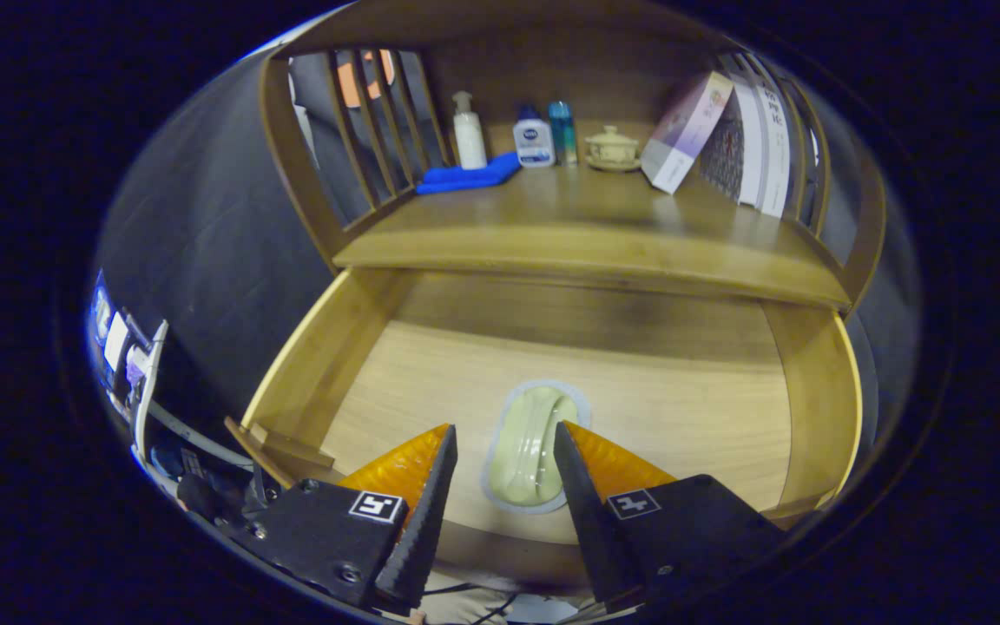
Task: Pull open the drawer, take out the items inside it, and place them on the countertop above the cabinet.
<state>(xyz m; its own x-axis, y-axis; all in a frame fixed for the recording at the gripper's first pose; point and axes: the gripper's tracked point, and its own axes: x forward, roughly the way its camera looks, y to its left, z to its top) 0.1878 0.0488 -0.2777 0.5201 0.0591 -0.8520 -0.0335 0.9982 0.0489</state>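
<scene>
Closest to me, the hand-held gripper has its two fingers spread wide with nothing between the pads; I have hold of nothing. Between the fingertips and just ahead of them lies the one item I can make out in the open drawer: a pale oblong object with a lighter rim, which I take to be a small lidded dish or soap case, though I can't name it more surely. It rests flat on the drawer floor, close to the near wall. Its long axis runs away from me, roughly in line with the fingers, tilted a little so the far end leans right. That suits me: the narrow width lies across the gap between the fingers, so I judge a straight descent and a squeeze across the short sides is what the next move calls for. The right finger looks nearer the case's edge than the left, so I'd shift slightly right first.

Beyond the drawer, the table above it is where the case must go. At its back stand a pump bottle, two small bottles, a blue cloth, a lidded ceramic pot and a leaning box; the front strip looks free
</scene>
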